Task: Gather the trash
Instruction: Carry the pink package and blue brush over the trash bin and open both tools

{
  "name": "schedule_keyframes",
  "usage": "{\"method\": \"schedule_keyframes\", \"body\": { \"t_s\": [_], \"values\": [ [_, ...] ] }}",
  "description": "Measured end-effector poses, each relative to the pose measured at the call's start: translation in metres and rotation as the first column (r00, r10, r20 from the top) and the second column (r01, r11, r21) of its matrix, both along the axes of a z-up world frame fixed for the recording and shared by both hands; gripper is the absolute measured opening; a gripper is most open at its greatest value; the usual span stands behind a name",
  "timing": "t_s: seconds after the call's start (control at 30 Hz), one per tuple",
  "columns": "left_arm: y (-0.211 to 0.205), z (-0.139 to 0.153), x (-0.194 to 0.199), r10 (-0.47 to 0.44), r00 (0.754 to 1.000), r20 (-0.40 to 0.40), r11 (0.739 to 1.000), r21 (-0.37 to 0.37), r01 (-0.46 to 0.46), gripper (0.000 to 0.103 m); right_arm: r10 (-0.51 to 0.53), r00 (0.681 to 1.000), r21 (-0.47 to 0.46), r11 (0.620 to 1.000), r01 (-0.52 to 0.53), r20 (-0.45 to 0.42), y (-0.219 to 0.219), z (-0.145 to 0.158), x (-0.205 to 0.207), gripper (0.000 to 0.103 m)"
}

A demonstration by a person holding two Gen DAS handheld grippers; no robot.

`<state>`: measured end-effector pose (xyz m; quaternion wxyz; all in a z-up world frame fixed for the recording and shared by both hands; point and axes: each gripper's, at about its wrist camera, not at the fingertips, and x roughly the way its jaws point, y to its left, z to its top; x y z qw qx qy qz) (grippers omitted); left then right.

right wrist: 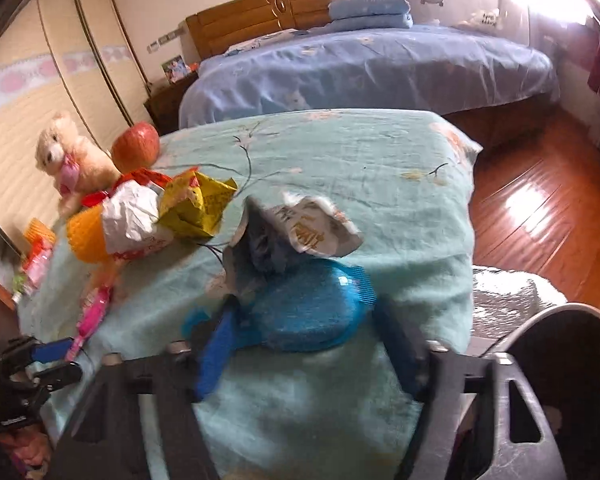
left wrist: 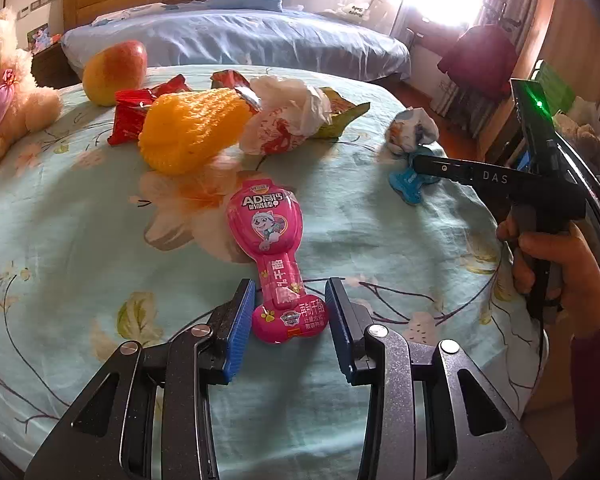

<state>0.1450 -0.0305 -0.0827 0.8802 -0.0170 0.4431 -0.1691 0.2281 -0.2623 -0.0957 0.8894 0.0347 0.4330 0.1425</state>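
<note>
A pink bone-shaped snack wrapper [left wrist: 275,256] lies on the floral bedspread [left wrist: 60,240]. My left gripper [left wrist: 290,320] is open, its blue pads either side of the wrapper's near end. A blue plastic wrapper [right wrist: 312,312] lies by a crumpled white-and-blue wrapper [right wrist: 296,232]. My right gripper [right wrist: 308,344] is open around the blue wrapper; in the left wrist view it [left wrist: 416,168] reaches over the blue wrapper [left wrist: 406,184]. A heap of trash sits behind: orange foam net [left wrist: 192,132], white crumpled bag [left wrist: 288,116], red wrapper [left wrist: 130,114], yellow-green wrapper [left wrist: 340,116].
An apple [left wrist: 114,70] and a plush bear [left wrist: 4,92] sit at the far left. A blue bed [left wrist: 236,40] stands behind. A round bin rim [right wrist: 560,320] shows at lower right beside the bedspread's edge, over wooden floor [right wrist: 540,208].
</note>
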Motion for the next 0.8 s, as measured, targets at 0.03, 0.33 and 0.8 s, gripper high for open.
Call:
{"method": "schedule_keyframes", "body": {
  "t_s": [0.03,0.33,0.8],
  "values": [
    [-0.001,0.000,0.000,-0.002,1.000,0.001,1.000,0.000,0.002,0.035,-0.005,1.000,-0.004,1.000,0.005,0.000,0.001,0.001,-0.001,0.061],
    [-0.009,0.009,-0.010,-0.043,0.999,0.018,0.999,-0.014,0.043,0.035,-0.024,0.999,0.062,0.998,0.023,0.021,0.002,0.010,-0.038,0.061],
    [-0.066,0.020,-0.026,-0.186,0.981,0.056,0.982,-0.016,0.187,0.035,-0.189,0.981,0.091,0.979,0.184,0.048,-0.040,0.026,-0.097,0.061]
  ]
}}
